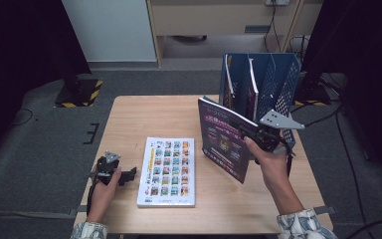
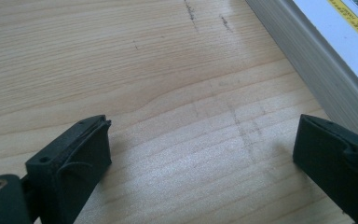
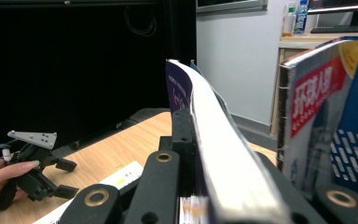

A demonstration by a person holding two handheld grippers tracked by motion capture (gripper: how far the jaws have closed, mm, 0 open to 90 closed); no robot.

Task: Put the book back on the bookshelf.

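A purple magazine [image 1: 224, 139] stands upright in the air over the table's right half, with my right gripper [image 1: 251, 133] shut on its top edge. In the right gripper view the magazine [image 3: 214, 140] runs edge-on between the black jaws. A white book with a grid of small pictures [image 1: 169, 172] lies flat at the table's front middle. My left gripper [image 1: 127, 176] rests on the table just left of that book, jaws open. In the left gripper view its fingers [image 2: 74, 154] stand wide apart over bare wood, the book's page edge [image 2: 317, 70] at right.
A blue file rack [image 1: 258, 84] with upright magazines [image 3: 317, 121] in its slots stands at the table's back right, just behind the held magazine. The wooden table [image 1: 129, 124] has bare room at its left and back. Dark stands flank the table on the floor.
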